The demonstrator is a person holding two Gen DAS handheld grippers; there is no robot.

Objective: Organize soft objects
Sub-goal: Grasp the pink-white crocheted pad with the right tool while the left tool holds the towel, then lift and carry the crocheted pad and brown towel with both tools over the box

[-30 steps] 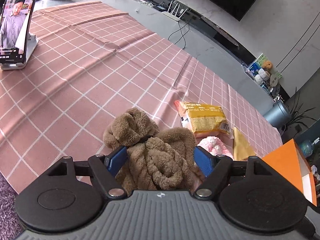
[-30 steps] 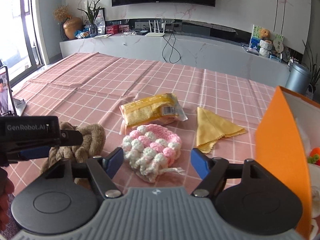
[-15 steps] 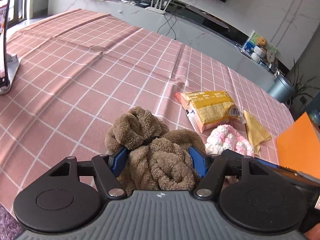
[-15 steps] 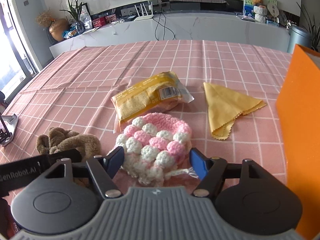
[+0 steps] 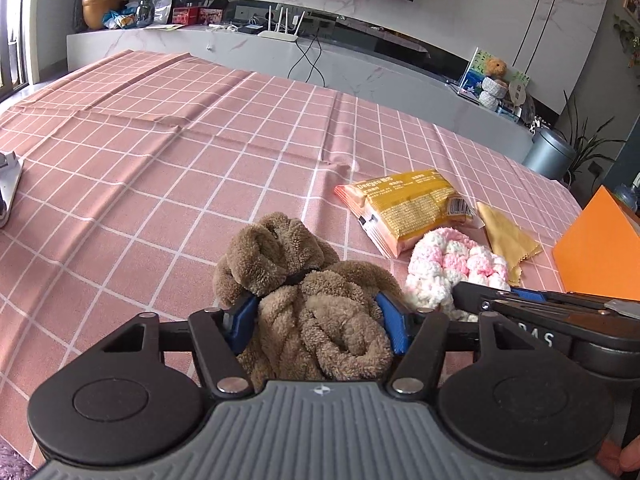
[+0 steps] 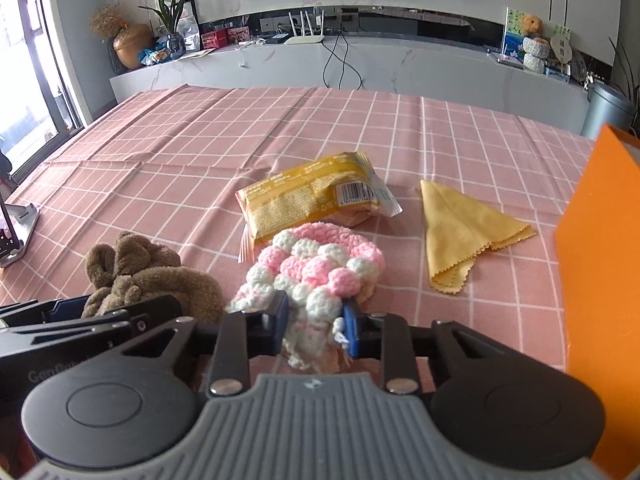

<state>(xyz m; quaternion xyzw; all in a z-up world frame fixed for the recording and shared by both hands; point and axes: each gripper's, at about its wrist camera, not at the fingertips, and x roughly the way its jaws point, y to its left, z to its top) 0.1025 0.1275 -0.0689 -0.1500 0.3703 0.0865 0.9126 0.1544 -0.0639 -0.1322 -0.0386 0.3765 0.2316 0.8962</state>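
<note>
1. The left gripper point(image 5: 318, 322) has just been closing; its blue pads press both sides of the brown plush bundle point(image 5: 308, 300), which lies on the pink checked tablecloth point(image 5: 160, 168).
2. The right gripper point(image 6: 314, 326) has just been closing too; its fingers pinch the near edge of the pink-and-white crocheted piece point(image 6: 320, 268), just beside the bundle.
3. Behind the crocheted piece lies a yellow snack packet point(image 6: 308, 200), touching it.
4. A folded yellow cloth point(image 6: 460, 232) lies near an orange box point(image 6: 600, 260).
</note>
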